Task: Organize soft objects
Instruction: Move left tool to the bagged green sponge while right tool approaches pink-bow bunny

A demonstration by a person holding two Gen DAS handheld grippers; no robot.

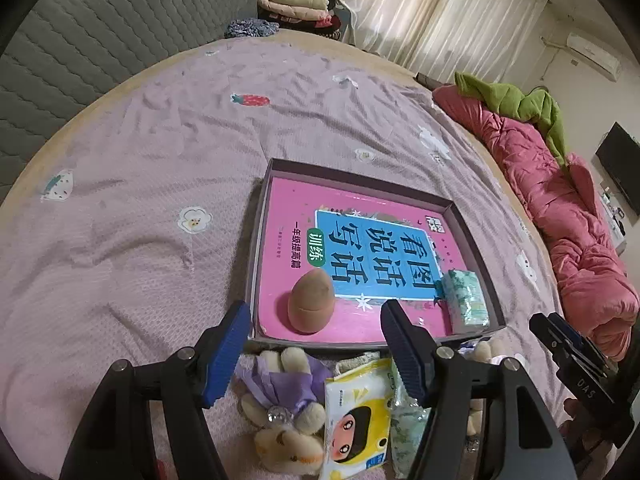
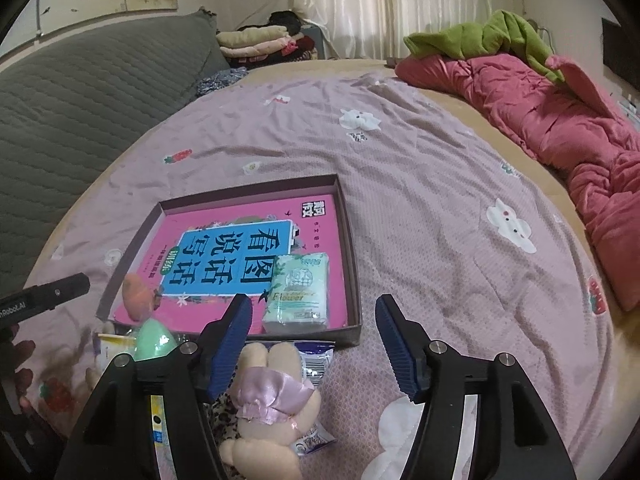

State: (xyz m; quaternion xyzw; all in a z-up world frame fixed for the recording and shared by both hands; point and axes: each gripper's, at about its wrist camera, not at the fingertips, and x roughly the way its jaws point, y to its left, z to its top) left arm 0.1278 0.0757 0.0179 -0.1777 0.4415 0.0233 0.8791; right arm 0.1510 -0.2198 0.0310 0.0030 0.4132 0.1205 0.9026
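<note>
Contents of shallow box (image 1: 472, 216), lower centre of my left view: pink book (image 1: 288, 216) with blue title panel lying flat as its floor; brown egg-shaped sponge (image 1: 310, 302) standing upright at the near left corner; green-and-white tissue pack (image 1: 466, 298) lying against the right wall near the front corner. In my right view the same box (image 2: 352, 248) sits left of centre, tissue pack (image 2: 298, 292) at its near right, sponge (image 2: 136, 290) at its near left and blurred

Left tongs (image 1: 316, 332), bottom centre of the left view: blue pads spread wide, nothing between them, nothing touched; tips over the box's near edge

Right tongs (image 2: 314, 328), bottom centre of the right view: pads likewise wide apart and empty, tips just short of the box's front wall

Loose items on the bedspread (image 1: 140, 240) outside the box, bottom of the left view: plush rabbit in purple dress (image 1: 286, 396); yellow tissue pack with cartoon face (image 1: 358, 420) just to its right; a clear green-printed packet (image 1: 404, 420) beside that, partly behind my right-hand pad

Bottom of the right view: plush rabbit with pink satin bow (image 2: 268, 396) lying on a blue-and-white packet (image 2: 316, 356); green egg-shaped sponge (image 2: 154, 338) at lower left, close to the box's front corner

Background, right edge of both views: crumpled pink quilt (image 1: 560, 200) with green cloth (image 1: 516, 100) on top
</note>
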